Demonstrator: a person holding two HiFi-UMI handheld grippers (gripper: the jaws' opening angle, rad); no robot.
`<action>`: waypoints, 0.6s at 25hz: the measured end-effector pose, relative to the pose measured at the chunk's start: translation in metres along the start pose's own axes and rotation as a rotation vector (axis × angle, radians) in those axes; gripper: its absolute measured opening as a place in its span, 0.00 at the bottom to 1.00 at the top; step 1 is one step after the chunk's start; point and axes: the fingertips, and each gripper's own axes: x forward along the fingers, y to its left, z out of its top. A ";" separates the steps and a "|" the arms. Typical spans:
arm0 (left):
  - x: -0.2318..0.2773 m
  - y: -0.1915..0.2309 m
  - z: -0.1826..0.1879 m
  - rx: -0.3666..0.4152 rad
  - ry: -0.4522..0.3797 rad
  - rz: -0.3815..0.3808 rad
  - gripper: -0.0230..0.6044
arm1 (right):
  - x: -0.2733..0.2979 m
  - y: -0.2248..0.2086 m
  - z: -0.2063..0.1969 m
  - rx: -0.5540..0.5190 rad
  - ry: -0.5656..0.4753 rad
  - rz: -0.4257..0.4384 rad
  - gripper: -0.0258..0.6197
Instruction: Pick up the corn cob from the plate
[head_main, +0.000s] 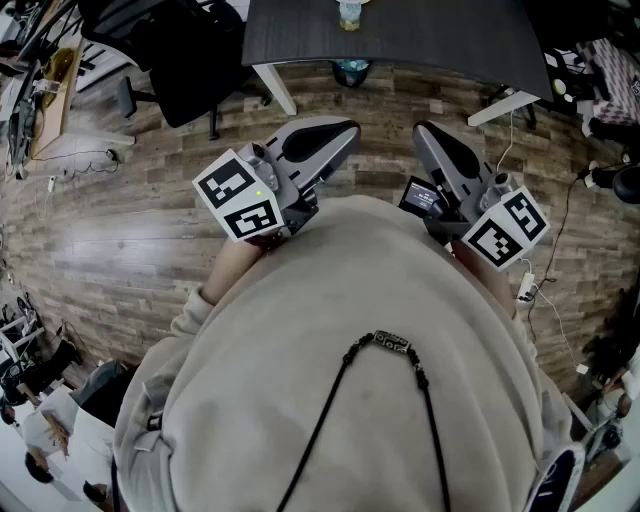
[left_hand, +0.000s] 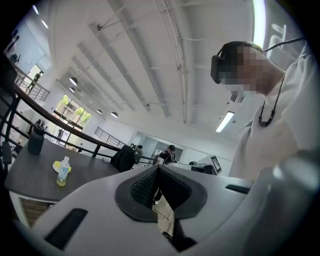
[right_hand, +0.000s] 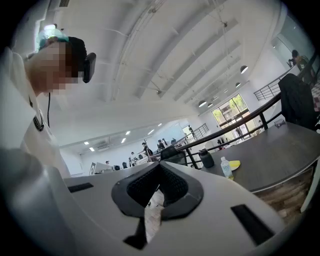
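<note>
A yellow plate (right_hand: 235, 164) lies far off on a dark table (head_main: 430, 40), beside a small clear bottle (right_hand: 227, 167); the plate (left_hand: 55, 167) and bottle (left_hand: 62, 171) also show in the left gripper view. No corn cob can be made out at this distance. Held close to the person's chest, my left gripper (head_main: 345, 132) and right gripper (head_main: 422, 130) both point level toward the table. The left gripper's (left_hand: 158, 170) jaws meet at the tips with nothing between them. The right gripper's (right_hand: 160, 166) jaws are likewise shut and empty.
A dark flask (right_hand: 205, 158) stands on the table near the plate. A black office chair (head_main: 190, 60) stands left of the table on the wooden floor (head_main: 120, 230). Cables and a power strip (head_main: 526, 287) lie on the floor at right. People stand far off in the room.
</note>
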 end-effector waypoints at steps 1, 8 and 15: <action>-0.001 0.000 -0.001 0.001 0.001 -0.002 0.04 | 0.002 0.000 0.000 -0.005 -0.001 0.001 0.07; -0.003 0.007 -0.005 -0.006 -0.008 0.025 0.04 | 0.001 -0.004 0.000 -0.021 0.004 -0.002 0.07; -0.002 0.008 0.002 -0.004 -0.004 0.024 0.04 | -0.007 -0.020 0.020 -0.005 -0.010 -0.012 0.07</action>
